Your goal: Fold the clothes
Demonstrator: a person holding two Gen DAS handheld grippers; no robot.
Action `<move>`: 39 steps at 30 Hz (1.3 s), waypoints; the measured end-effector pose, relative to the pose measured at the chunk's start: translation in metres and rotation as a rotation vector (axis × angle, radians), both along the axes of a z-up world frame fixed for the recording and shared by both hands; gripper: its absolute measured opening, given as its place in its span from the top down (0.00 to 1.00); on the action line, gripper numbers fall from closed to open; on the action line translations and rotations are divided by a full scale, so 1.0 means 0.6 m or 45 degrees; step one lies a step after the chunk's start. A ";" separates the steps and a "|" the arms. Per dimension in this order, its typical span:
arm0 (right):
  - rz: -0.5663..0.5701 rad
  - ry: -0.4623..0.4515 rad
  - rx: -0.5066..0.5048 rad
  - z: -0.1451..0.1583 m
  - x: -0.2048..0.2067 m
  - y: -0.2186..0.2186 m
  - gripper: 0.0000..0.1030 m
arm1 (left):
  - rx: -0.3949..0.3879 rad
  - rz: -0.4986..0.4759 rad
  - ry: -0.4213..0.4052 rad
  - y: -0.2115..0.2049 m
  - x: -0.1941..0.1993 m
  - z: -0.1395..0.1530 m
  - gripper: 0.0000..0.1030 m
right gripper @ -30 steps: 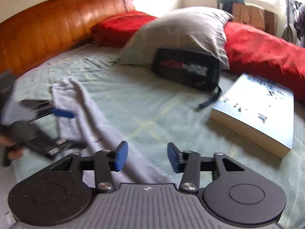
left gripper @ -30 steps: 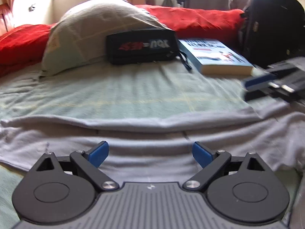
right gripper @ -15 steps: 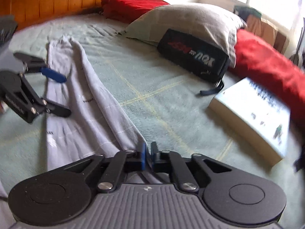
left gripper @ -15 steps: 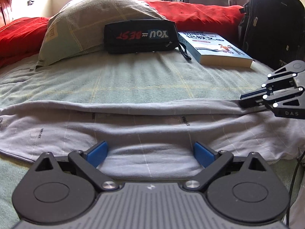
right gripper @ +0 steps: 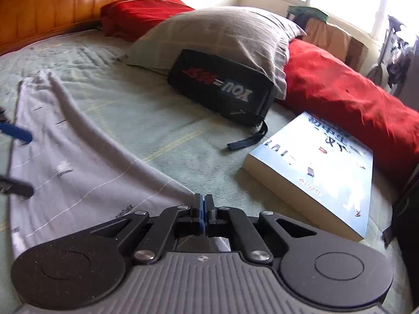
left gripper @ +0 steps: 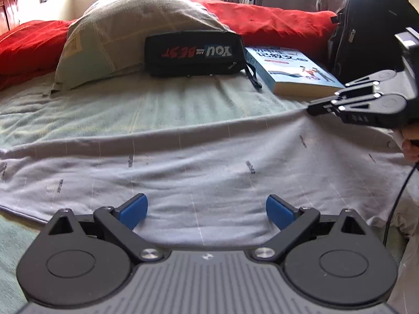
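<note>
A light grey garment (left gripper: 199, 162) with thin white lines lies stretched across the pale green bedsheet (left gripper: 157, 104). My left gripper (left gripper: 207, 209) hovers low over its near edge, open wide, nothing between the blue pads. In the right wrist view the same grey garment (right gripper: 78, 162) runs away to the left, and my right gripper (right gripper: 203, 209) is shut on its far edge, which is lifted into a taut ridge. The right gripper (left gripper: 314, 110) also shows at the right of the left wrist view, pinching that edge. The left gripper's fingers (right gripper: 15, 133) show blurred at the left border.
Beyond the garment lie a black pouch (left gripper: 193, 52) with lettering, a thick book (left gripper: 290, 70), a grey-green pillow (left gripper: 136, 31) and red pillows (left gripper: 275, 26). A black backpack (left gripper: 366, 31) stands at the right. A wooden headboard (right gripper: 52, 7) borders the bed.
My right gripper went from open to shut on the garment's far edge and has raised it, pulling the cloth taut. The left gripper stayed open and moved closer over the garment.
</note>
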State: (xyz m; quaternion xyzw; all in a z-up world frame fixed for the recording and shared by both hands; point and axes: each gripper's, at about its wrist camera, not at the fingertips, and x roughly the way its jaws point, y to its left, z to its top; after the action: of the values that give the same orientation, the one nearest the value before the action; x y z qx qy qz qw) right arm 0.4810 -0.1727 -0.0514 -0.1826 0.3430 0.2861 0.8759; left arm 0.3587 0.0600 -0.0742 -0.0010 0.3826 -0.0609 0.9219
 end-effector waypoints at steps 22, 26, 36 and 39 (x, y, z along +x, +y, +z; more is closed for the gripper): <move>-0.227 0.118 0.022 0.015 -0.061 -0.248 0.62 | 0.013 0.006 0.034 -0.001 0.001 -0.014 0.05; -0.202 0.127 -0.014 0.010 -0.066 -0.266 0.55 | 0.010 0.004 0.035 0.000 0.000 -0.015 0.05; -0.172 0.139 -0.049 0.000 -0.073 -0.276 0.77 | 0.011 0.007 0.037 -0.001 0.001 -0.017 0.03; -0.186 0.104 -0.031 0.001 -0.079 -0.272 0.96 | 0.011 0.010 0.039 -0.002 0.001 -0.016 0.03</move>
State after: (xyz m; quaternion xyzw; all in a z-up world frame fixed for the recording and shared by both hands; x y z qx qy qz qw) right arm 0.4337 -0.3361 -0.0508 -0.1560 0.3941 0.2246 0.8774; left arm 0.3592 0.0588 -0.0837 0.0006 0.3968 -0.0557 0.9162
